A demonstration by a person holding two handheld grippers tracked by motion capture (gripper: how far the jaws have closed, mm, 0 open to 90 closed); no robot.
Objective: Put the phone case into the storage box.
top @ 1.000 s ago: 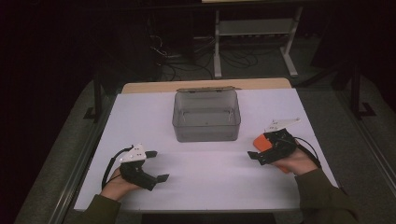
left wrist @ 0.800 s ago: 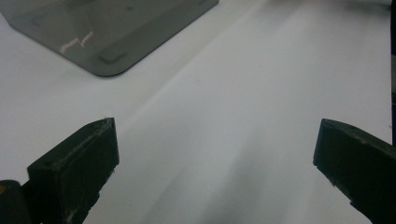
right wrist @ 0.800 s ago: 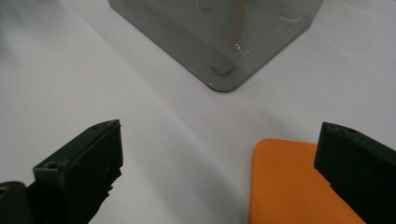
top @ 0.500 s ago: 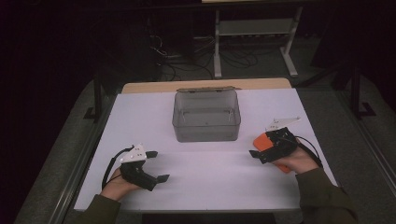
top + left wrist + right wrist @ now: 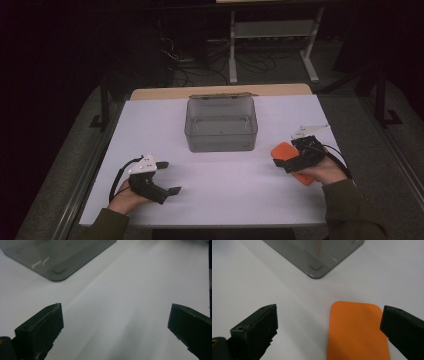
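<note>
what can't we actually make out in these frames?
- Orange flat piece: its near end is cut off by the bottom edge of the right gripper view; in the high view the right gripper and hand cover most of it.
- Grey bin: both gripper views show just a corner, the rest cut off at the top edge.
- Left gripper: too small in the high view to judge its finger gap.

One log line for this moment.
left gripper open, idle | right gripper open over orange card | bin empty
</note>
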